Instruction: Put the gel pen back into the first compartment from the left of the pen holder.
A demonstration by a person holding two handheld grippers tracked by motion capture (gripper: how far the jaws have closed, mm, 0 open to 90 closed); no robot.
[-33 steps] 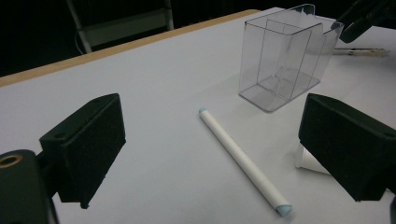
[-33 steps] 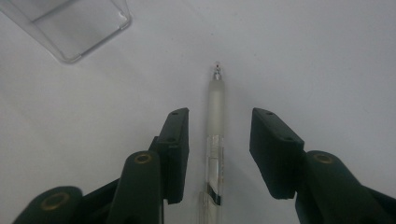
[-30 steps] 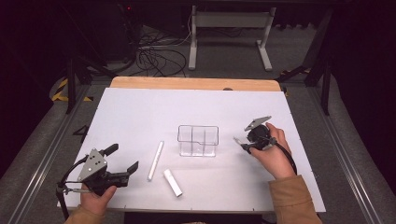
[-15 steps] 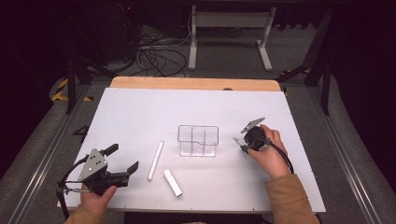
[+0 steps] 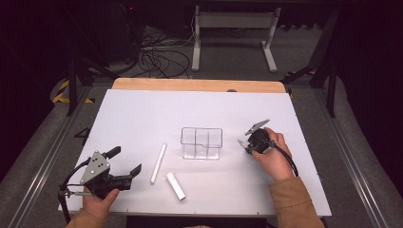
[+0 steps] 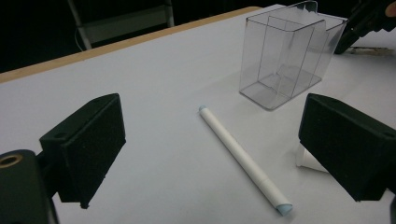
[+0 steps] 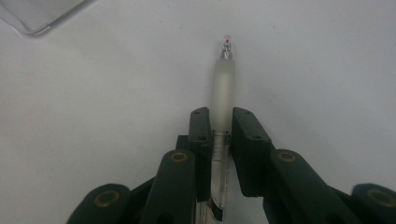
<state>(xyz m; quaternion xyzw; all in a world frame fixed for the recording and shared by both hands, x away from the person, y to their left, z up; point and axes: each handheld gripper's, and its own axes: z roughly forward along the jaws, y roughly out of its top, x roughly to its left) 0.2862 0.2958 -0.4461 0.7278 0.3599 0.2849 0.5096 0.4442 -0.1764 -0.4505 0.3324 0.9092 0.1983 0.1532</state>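
My right gripper sits just right of the clear box. Its jaws have just been closing, and in the right gripper view the pads press on a frosted clear pen between them. The pen's tip points away over the white table. My left gripper rests open at the near left, nothing between its fingers. Ahead of it lie a long white pen and, partly hidden behind the right-hand jaw, a short white tube. In the high view the white pen and tube lie between the left gripper and the box.
The clear box has inner dividers and stands upright at the middle of the white table. A wooden strip runs along the far edge. Cables and a stand's legs lie on the dark floor beyond.
The right gripper's jaws have narrowed around the frosted pen, and that hand has shifted slightly toward the box. The left gripper has stayed put.
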